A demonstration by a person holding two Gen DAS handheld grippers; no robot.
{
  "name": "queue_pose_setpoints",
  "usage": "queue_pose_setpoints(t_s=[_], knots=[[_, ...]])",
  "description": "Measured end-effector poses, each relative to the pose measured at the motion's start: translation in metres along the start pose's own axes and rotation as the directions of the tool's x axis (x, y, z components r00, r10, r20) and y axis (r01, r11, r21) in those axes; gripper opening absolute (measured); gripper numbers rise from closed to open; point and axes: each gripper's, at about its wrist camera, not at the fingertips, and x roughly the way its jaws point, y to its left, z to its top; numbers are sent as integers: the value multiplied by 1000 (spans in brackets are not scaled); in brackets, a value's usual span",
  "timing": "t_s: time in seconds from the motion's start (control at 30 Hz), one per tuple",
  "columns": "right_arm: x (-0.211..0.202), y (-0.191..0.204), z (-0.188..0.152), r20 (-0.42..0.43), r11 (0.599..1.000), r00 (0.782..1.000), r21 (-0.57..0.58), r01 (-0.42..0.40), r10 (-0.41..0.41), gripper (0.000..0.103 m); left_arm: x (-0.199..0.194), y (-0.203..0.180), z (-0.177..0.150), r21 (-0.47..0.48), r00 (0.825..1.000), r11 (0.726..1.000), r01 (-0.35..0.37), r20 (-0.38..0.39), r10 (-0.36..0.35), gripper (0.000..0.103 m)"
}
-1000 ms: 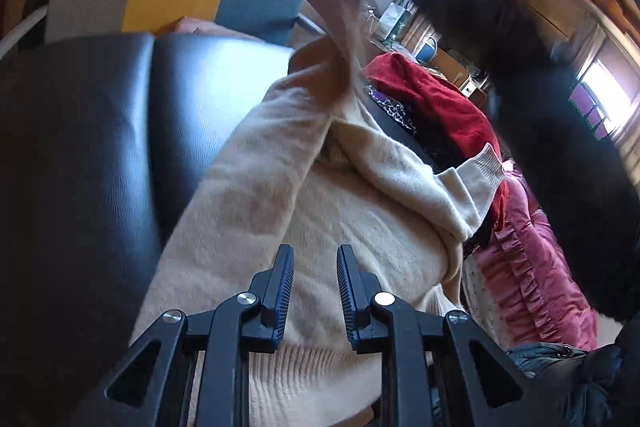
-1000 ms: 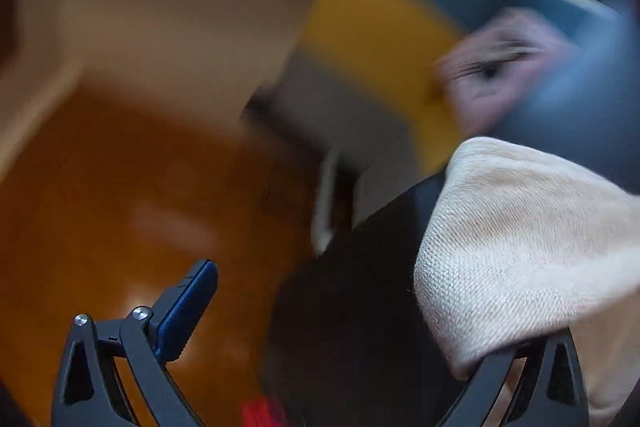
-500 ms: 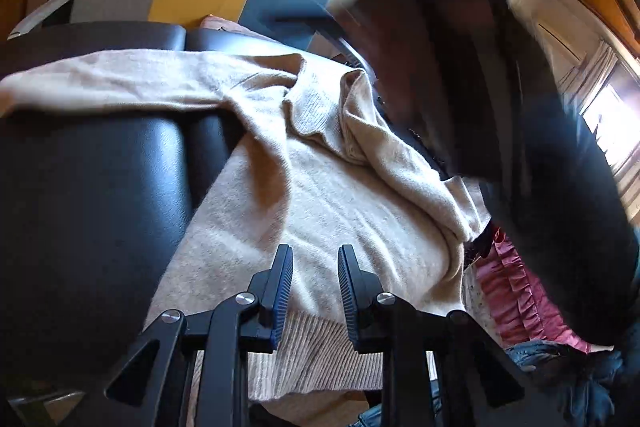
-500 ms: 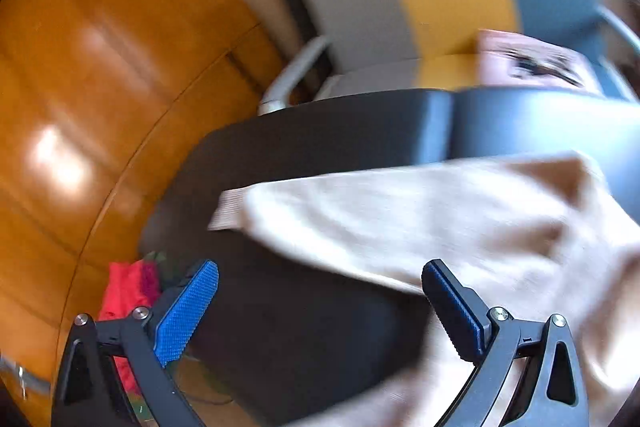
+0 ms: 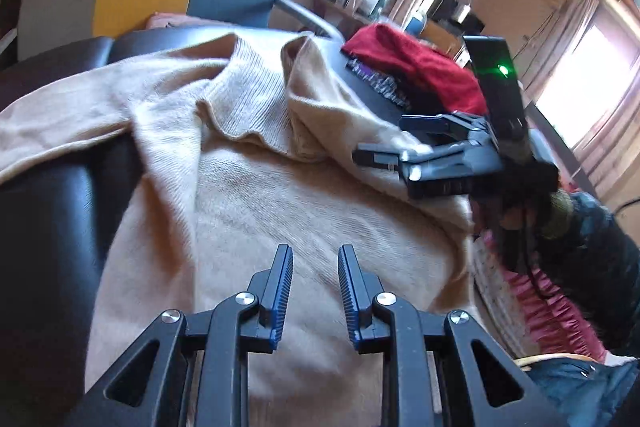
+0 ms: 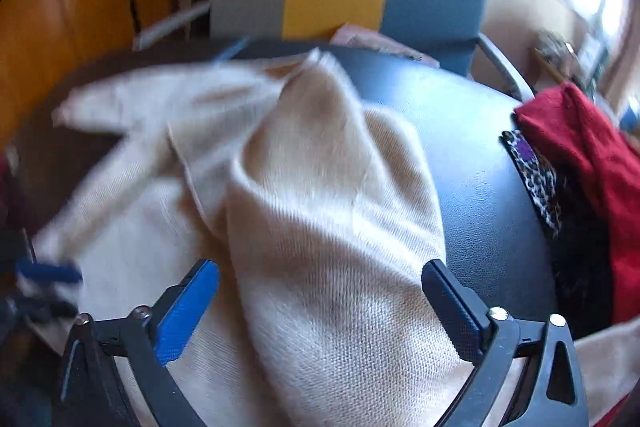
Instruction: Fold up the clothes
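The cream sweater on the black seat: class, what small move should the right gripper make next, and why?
Probably finish closing on the sleeve. In the right wrist view the right gripper has its jaws closing with a bunched fold of the cream sweater between them, pads not yet pressing it. The left gripper hovers over the body, holding nothing, so the sleeve seems the part to fold in.

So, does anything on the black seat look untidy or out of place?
Yes. The beige sweater lies crumpled, not flat: one sleeve trails off sideways and the other is bunched over the body.
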Motion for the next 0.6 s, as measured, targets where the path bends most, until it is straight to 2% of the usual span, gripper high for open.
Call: queue_pose_setpoints(t_s=[0.03,0.07,0.1,0.13,0.23,0.27,0.33,0.4,0.43,0.47,0.5,0.53,0.6], knots=[[8,1,0,-21,999,1000,-27,17,-18,32,5,3,2,-5,1000,1000,-23,-5,23,23],[11,-4,0,-35,1000,999,-17,2,-3,18,9,9,2,-21,999,999,-47,-10,47,23],[9,-15,1,-30,1000,1000,15,-6,6,17,11,15,1,-43,998,997,-59,-14,58,23],[4,-29,1,-11,999,1000,48,19,-18,14,13,22,0,-64,997,995,-71,-18,70,22],[-21,-91,1,40,972,988,187,140,-150,10,7,35,-8,-128,998,990,-55,-7,55,22],[-29,-119,-3,40,947,978,262,188,-205,10,4,38,-11,-137,998,989,-58,-2,59,23],[-44,-177,-17,13,863,948,419,283,-317,10,-4,40,-21,-151,997,986,-69,8,72,22],[-58,-230,-39,-37,737,919,584,339,-393,15,-11,42,-30,-170,997,982,-78,12,81,21],[-66,-251,-52,-64,669,909,656,350,-413,25,-16,44,-35,-184,996,979,-81,9,84,21],[-73,-266,-64,-70,617,908,712,336,-413,42,-21,46,-40,-200,996,976,-86,5,89,21],[-82,-276,-77,-39,587,917,757,286,-397,49,-25,48,-44,-214,996,973,-92,1,94,21],[-91,-280,-85,6,579,928,783,228,-373,57,-28,49,-46,-226,995,969,-98,-5,100,21],[-99,-273,-92,118,621,954,780,83,-276,59,-39,51,-48,-242,993,964,-114,-9,115,22]])
